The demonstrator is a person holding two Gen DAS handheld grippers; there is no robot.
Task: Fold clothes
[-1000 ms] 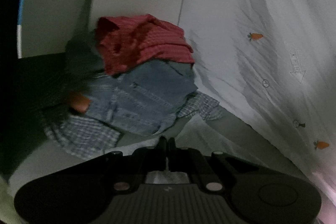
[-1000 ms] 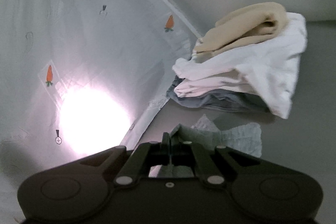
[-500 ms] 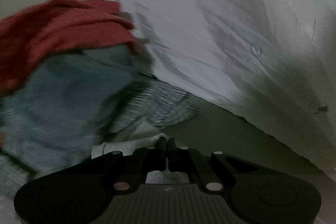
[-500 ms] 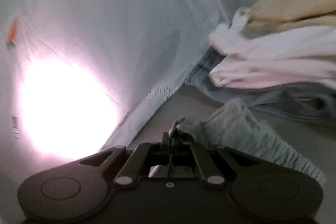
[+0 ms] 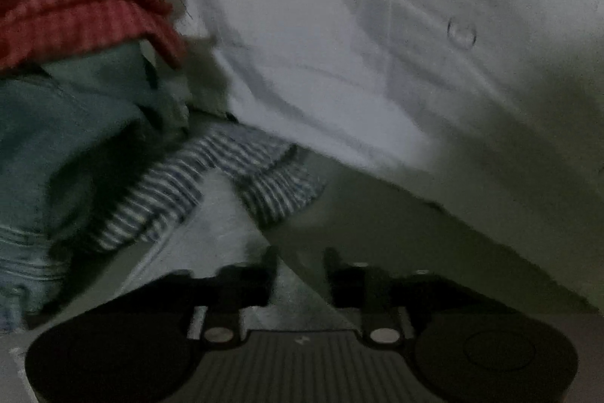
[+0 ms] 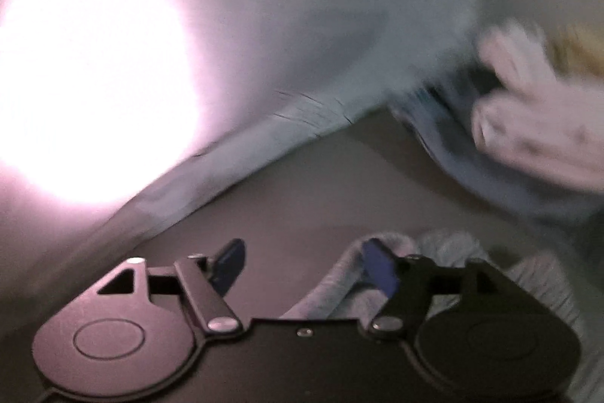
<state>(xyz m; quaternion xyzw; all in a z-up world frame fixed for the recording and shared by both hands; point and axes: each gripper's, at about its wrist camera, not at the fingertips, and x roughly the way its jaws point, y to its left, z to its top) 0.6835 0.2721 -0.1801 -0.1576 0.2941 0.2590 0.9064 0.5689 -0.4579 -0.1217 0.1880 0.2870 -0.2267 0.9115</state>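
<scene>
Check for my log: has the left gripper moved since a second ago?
Yes. The left gripper moved forward toward the red garment, which now looms larger, and opened.

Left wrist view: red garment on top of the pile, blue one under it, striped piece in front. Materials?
Red garment: looks like a woven, matte cotton-type shirt cloth; fine checks or ribs, blurred. Blue garment: probably denim, faded blue, stitched seams at the lower edge. Striped piece: thin soft cloth, blue-and-white stripes, crumpled; weave not resolvable.
</scene>
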